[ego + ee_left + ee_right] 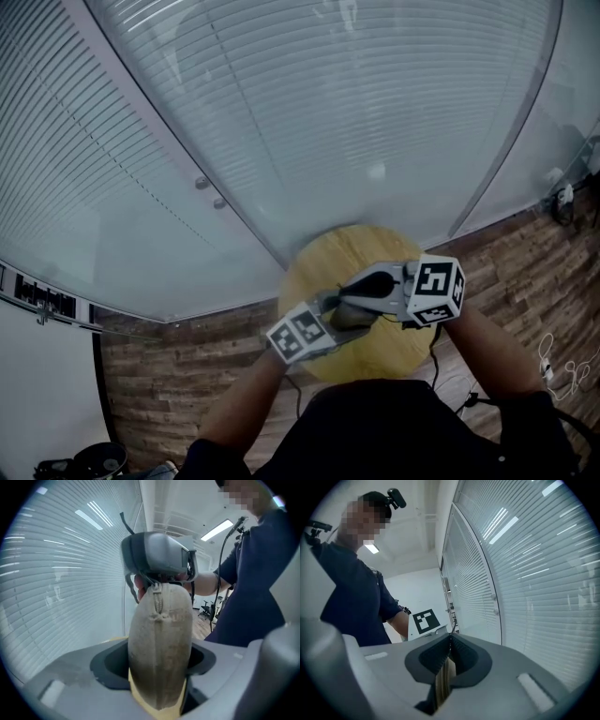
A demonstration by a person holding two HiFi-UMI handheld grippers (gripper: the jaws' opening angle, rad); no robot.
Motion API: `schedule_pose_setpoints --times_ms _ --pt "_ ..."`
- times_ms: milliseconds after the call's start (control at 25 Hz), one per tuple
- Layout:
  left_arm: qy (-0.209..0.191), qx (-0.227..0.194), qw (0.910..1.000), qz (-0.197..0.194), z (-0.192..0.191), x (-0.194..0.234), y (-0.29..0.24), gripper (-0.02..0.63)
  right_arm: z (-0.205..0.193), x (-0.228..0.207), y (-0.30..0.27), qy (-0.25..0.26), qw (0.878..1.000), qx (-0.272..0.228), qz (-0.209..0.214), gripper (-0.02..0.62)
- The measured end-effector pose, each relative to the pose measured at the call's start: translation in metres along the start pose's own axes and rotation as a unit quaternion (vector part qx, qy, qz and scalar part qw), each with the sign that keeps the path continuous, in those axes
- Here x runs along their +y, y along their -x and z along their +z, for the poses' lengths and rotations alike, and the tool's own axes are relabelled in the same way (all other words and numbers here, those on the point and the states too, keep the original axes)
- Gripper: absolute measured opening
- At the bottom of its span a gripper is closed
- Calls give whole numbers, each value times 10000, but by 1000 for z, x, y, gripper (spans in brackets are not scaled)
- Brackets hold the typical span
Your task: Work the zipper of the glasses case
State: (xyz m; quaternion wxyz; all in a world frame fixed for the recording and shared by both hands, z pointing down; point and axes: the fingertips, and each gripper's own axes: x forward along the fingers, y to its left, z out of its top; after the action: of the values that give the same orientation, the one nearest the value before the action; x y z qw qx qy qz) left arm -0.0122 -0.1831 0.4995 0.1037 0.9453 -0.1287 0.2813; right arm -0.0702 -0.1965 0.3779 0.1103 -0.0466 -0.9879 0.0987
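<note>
L gripper grips the glasses case: jaws wide, one pad on each broad side, case on edge btw them w/ the zipper running down the face toward the cam. Case is beige fabric and sits over the round wooden table, near its middle in head view; can't tell if it touches the top. Zipper pull is at the case's far end, right at the R gripper's tips. R gripper is pinched fully together on that pull; a thin dark bit pokes past its tips in its own view. Grippers meet nose to nose, L lower-left and R upper-right in head view. L's marker cube shows behind R's jaws. Bkgd: curved glass wall w/ horiz blinds, wood-plank floor
</note>
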Motion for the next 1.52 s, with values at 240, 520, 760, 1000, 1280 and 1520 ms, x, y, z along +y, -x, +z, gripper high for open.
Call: schedule_pose_setpoints --times_ms 240,520,760,1000,1280,1520 --pt "46 -468 9989 -56 16 -1 3 307 14 2 15 -262 9978 -597 107 12" --pt "295 -1159 9918 -440 46 -15 12 302 36 11 34 -122 9933 -1125 225 11" --pt "606 -1730 9803 -740 65 -25 21 301 49 14 45 -289 9859 -1601 384 11" --pt "885 -2465 9604 -946 88 -27 38 301 68 16 64 -342 9741 -2196 412 9" --pt "1558 -3373 9195 -1282 108 -29 65 299 77 21 89 -306 9652 -2573 366 8" --pt "2405 -4432 8445 -1806 127 -23 92 295 86 27 101 -77 9609 -2753 293 8"
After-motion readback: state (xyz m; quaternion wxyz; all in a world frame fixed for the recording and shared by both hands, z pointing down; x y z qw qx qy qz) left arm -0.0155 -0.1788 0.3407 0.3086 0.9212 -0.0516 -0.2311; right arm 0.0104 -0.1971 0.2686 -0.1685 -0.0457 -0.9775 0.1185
